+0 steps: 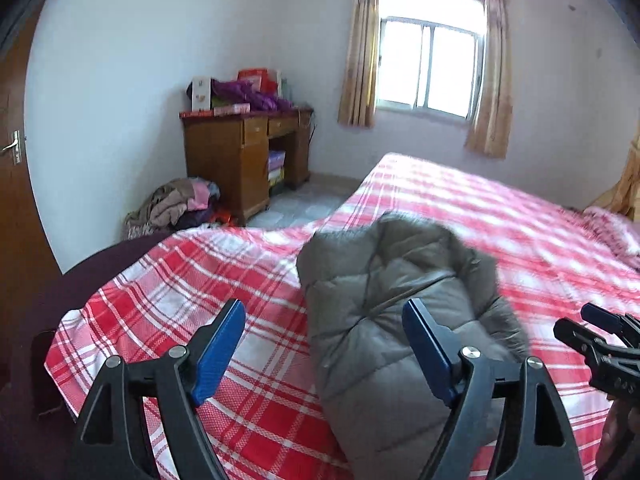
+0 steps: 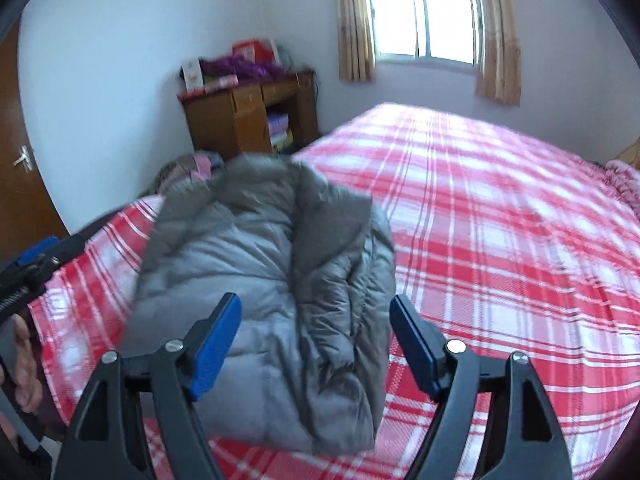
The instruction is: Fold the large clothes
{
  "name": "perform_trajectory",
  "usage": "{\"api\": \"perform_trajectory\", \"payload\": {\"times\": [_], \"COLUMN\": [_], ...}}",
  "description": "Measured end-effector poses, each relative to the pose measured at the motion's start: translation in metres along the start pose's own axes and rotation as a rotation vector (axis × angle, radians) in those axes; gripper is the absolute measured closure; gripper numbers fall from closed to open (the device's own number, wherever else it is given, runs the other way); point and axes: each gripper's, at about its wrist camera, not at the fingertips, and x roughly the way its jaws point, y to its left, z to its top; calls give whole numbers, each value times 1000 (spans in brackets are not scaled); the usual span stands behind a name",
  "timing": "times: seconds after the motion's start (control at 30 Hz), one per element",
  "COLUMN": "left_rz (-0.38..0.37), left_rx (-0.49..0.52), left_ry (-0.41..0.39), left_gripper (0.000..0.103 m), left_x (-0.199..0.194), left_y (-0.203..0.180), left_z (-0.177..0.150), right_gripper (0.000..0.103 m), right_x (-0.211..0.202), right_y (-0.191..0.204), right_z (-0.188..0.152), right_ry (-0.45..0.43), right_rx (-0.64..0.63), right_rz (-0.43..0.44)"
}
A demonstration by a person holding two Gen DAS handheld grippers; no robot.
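A grey padded jacket lies folded into a long bundle on the red and white checked bed sheet; it also shows in the right wrist view. My left gripper is open and empty, held above the jacket's near end. My right gripper is open and empty, also above the near end of the jacket. The right gripper shows at the right edge of the left wrist view, and the left gripper at the left edge of the right wrist view.
A wooden desk with boxes and purple cloth stands at the far wall. A pile of clothes lies on the floor beside it. A curtained window is behind the bed. A brown door is on the left.
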Motion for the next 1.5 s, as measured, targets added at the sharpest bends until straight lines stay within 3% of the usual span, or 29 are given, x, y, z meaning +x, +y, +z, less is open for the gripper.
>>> {"api": "perform_trajectory", "payload": {"times": [0.2,0.43,1.5], "left_rz": [-27,-39,-35], "left_rx": [27,15,11], "left_ry": [-67,-90,-77], "left_gripper": [21,19,19], "left_x": [-30,-38,-30], "left_y": [-12,-10,-7], "left_z": [11,15,11], "right_gripper": [18,16,15], "right_x": [-45,-59,-60], "right_y": [20,27,35], "right_z": [6,10,6], "right_ry": [-89,-133,-136], "right_rx": [-44,-64,-63], "right_rz": [2,-2,15]}}
